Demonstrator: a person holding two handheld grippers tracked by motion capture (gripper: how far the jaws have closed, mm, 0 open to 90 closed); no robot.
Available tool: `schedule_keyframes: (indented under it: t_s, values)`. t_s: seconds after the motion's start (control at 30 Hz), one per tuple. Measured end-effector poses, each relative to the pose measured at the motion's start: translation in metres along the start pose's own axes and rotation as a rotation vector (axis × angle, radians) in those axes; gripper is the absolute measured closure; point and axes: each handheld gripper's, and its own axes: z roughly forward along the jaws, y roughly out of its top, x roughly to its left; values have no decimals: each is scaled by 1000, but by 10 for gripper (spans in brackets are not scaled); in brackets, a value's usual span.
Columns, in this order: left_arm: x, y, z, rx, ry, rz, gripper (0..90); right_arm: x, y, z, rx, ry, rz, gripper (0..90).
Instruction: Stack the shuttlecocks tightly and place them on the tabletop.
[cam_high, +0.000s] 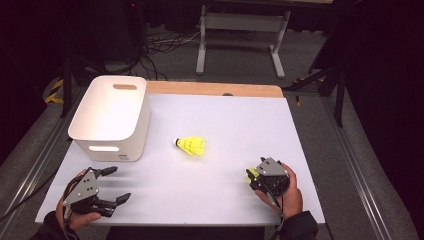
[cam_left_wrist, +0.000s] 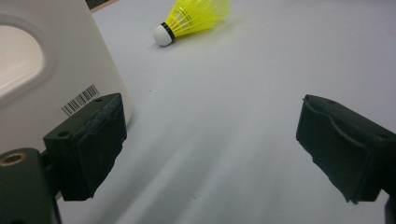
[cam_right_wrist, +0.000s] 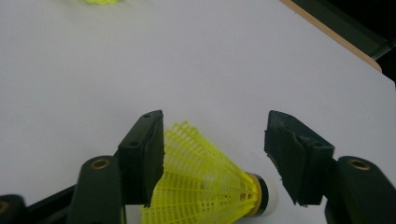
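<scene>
shuttlecock (cam_right_wrist: 205, 182): featherlight, flimsy mesh skirt, easily crushed; best pinched gently near the cork.
right gripper (cam_right_wrist: 212, 158): half open, skirt touched by one pad, not clamped.
left gripper (cam_left_wrist: 210, 149): wide open, nothing held.

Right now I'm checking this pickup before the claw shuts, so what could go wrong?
1. The right claw brackets the near shuttlecock across its soft mesh skirt; closing there may crush it or let it squirt out.
2. One pad seems to touch the skirt while the other stands clear of the cork end, so closing may push the shuttlecock sideways.
</scene>
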Motion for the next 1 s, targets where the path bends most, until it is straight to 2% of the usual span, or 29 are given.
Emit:
schedule_keyframes:
  t_s: [0.07, 0.33, 0.43, 0.63, 1.0]
  values:
    - [0, 0, 0, 2, 0, 0, 92, -1, -1, 2, 9, -2, 3, 451]
    - [0, 0, 1, 3, -1, -1, 93, -3, -4, 3, 13, 7, -17, 716]
    - [0, 0, 1, 4, -2, 0, 93, -3, -3, 1, 7, 7, -26, 758]
    - [0, 0, 2, 7, -4, -1, 93, -6, -2, -4, -26, -28, -34, 864]
    - [0, 0, 2, 10, -2, -1, 93, -16, -3, -12, -76, -70, -7, 897]
